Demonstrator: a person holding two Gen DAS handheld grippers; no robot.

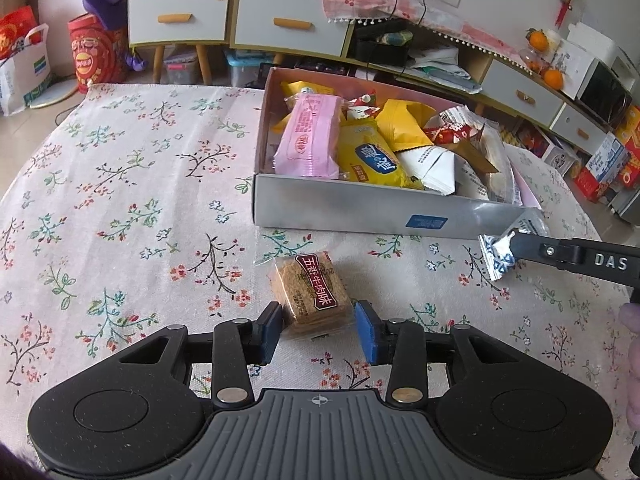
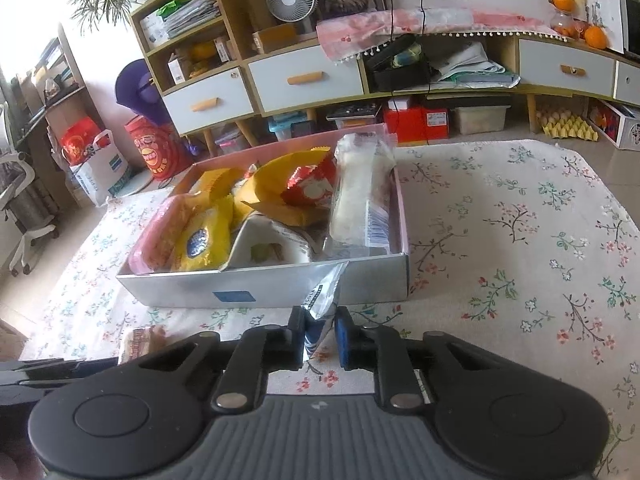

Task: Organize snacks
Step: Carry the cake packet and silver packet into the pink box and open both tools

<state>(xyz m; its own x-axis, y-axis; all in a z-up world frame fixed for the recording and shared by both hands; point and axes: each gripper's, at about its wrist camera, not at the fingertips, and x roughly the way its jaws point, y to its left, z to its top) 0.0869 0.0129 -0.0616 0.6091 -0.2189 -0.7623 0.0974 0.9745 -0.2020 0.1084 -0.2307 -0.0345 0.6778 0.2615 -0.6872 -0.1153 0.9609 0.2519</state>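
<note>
My left gripper [image 1: 318, 330] brackets the clear-wrapped brown cracker packet [image 1: 310, 294] on the floral tablecloth [image 1: 120, 200]; contact unclear. My right gripper [image 2: 318, 334] pinches a silver-blue wrapper [image 2: 322, 300] by its edge beside the grey cardboard snack box [image 2: 280, 284]; it may slip free.

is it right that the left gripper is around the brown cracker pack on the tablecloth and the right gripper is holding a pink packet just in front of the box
Not quite: the packet in the right gripper is silver with blue print, not pink, as both wrist views show. The pink packet lies inside the box. The rest holds: the left gripper is around the brown cracker pack on the tablecloth.
</note>
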